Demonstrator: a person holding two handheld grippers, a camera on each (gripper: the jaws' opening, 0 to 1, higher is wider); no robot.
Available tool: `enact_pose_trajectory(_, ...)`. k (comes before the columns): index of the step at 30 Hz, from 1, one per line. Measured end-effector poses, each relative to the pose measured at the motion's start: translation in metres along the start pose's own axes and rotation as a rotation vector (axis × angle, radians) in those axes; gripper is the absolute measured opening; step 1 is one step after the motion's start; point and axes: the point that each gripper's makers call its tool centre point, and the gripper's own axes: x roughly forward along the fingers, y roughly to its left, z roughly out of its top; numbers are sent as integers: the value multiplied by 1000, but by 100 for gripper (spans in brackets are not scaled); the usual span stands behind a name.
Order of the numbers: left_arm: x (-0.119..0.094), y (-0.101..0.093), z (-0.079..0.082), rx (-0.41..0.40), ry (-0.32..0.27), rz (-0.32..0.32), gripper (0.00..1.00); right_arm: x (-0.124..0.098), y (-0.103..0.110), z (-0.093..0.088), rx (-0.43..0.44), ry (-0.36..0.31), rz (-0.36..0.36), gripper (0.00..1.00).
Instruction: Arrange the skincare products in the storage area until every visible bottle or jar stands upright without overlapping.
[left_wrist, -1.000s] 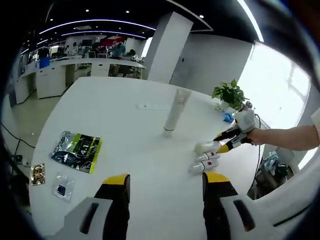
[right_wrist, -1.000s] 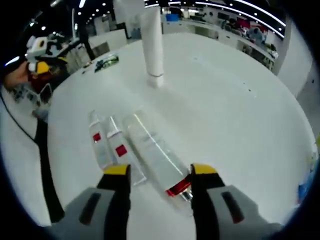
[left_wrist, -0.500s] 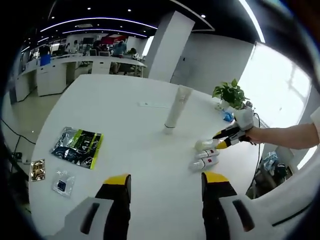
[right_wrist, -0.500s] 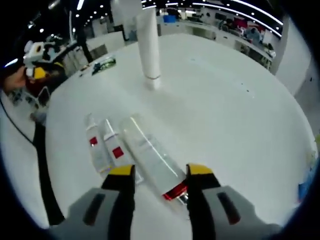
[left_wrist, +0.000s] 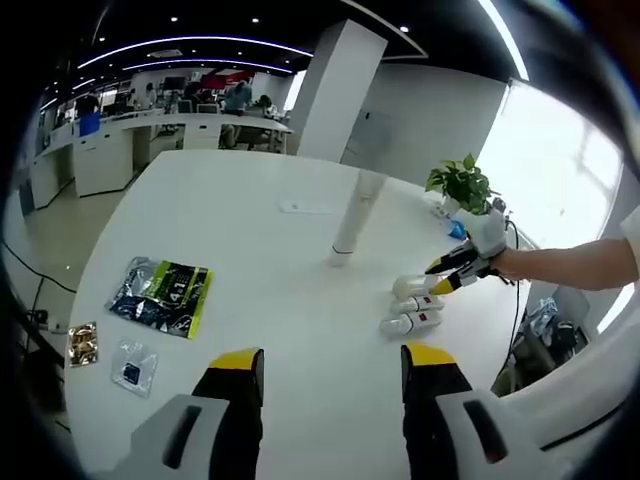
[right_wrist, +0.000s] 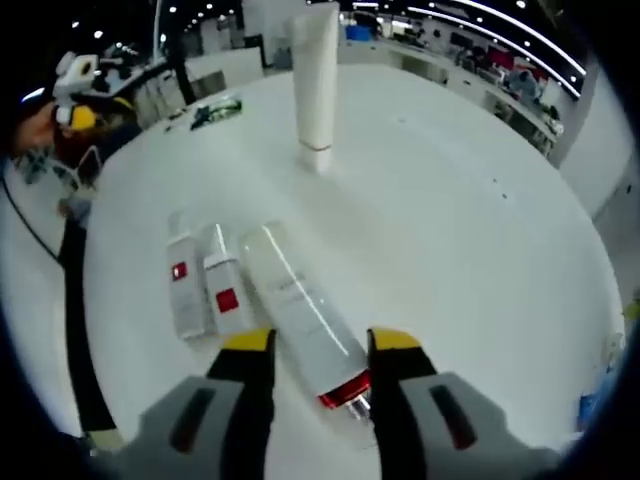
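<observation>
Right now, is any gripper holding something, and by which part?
The right gripper has its jaws around the red-capped end of the lying clear bottle; whether they grip it cannot be told. The left gripper holds nothing.

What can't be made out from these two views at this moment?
- Right gripper: in the right gripper view, whether its pads touch the large lying bottle; the jaw tips hide the contact.
- Labels on the two small lying bottles: too small and blurred to read.
- Printing on the dark sachet, left gripper view: too small.
- Upright white tube: its top is cut off by the rim.
</observation>
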Motion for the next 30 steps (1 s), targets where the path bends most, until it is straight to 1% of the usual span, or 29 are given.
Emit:
enact_pose_trajectory(6,1,0,0,8,4,0,56,6,0,-5,-105,72,18,34)
enact_pose_trajectory(8,1,0,-2,8,7,1,56,9,3,-6,-163,97,37,33)
enact_pose_trajectory(14,1,2,-4,1,7,10,56,12,5,-6,-176,118,69,31)
enact_pose_trajectory(18,0,4,-8,-9,11,13,56,17,10,-18,-249,205,104,29)
enact_pose_trajectory(19,0,5,-9,-13,12,15,56,18,13,-14,-198,187,119,29)
enact_pose_trajectory(20,0,6,-11,-18,14,18,56,19,12,-13,-180,187,124,29)
enact_pose_trajectory(25,0,9,-14,-33,17,22,56,17,10,-13,-184,184,140,28)
enact_pose_trajectory(30,1,11,-14,-37,21,22,56,18,10,-12,-166,175,146,28)
